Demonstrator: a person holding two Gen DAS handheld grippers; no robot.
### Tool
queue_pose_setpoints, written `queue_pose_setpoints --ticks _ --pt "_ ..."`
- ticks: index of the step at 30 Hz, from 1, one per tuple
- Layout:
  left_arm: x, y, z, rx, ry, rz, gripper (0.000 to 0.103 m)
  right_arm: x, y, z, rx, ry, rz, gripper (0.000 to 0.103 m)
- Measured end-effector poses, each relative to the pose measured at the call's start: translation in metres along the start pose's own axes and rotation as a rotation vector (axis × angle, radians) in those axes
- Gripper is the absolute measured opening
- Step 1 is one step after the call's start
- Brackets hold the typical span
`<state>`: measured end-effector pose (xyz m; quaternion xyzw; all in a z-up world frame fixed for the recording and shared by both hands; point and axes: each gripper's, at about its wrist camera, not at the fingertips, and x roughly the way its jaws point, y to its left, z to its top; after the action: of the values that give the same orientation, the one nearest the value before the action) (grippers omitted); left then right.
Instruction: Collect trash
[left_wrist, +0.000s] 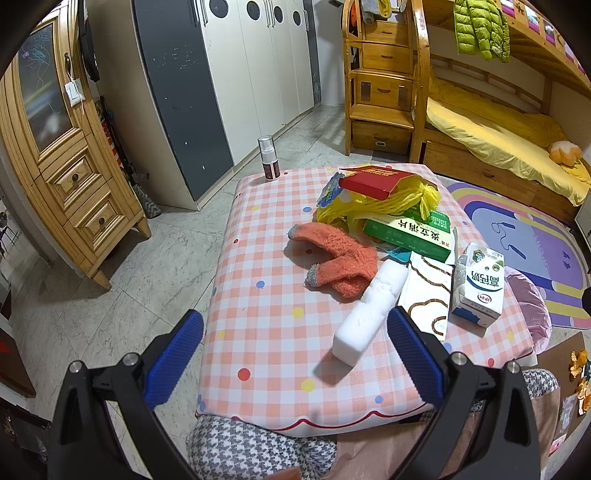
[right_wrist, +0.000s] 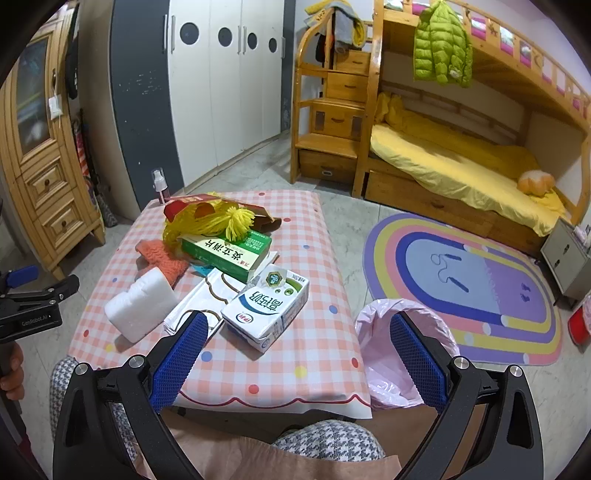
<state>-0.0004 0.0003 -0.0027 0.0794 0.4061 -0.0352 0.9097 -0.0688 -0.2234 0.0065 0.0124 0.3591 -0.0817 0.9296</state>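
Observation:
A low table (left_wrist: 258, 332) (right_wrist: 314, 236) with a pink checked cloth holds the clutter. On it lie a white foam block (left_wrist: 365, 314) (right_wrist: 142, 302), a milk carton (left_wrist: 478, 286) (right_wrist: 267, 308), a green box (left_wrist: 410, 232) (right_wrist: 229, 251), an orange glove (left_wrist: 336, 262) (right_wrist: 162, 258), yellow mesh (left_wrist: 376, 203) (right_wrist: 210, 221), a red box (left_wrist: 373, 181) and a white wrapper (left_wrist: 428, 295) (right_wrist: 195, 306). My left gripper (left_wrist: 295, 362) hangs open over the near table edge, the foam block just ahead. My right gripper (right_wrist: 299, 365) is open above the near right corner, beside a pink-lined bin (right_wrist: 402, 350).
A spray bottle (left_wrist: 267, 158) (right_wrist: 160, 186) stands at the table's far corner. Wardrobes (left_wrist: 229, 74), a wooden cabinet (left_wrist: 62, 158) and a bunk bed (right_wrist: 461, 147) ring the room. A rainbow rug (right_wrist: 469, 288) lies on the right. A person's knees (left_wrist: 255, 446) sit under the near edge.

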Motion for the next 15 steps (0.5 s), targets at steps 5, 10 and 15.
queue_pose_setpoints --ticks 5,10,15 --pt "0.0023 -0.0013 -0.0009 0.0 -0.001 0.005 0.097 0.0003 -0.0005 -0.0002 0.004 0.0 0.004 0.097" --pt "0.0039 -0.0019 0.0 -0.002 0.001 0.009 0.097 0.0013 -0.0014 -0.0025 0.006 0.001 0.002 0.097" --pt "0.0042 -0.0022 -0.0001 -0.003 0.0 0.008 0.097 0.0014 -0.0016 -0.0015 0.009 0.001 0.004 0.097"
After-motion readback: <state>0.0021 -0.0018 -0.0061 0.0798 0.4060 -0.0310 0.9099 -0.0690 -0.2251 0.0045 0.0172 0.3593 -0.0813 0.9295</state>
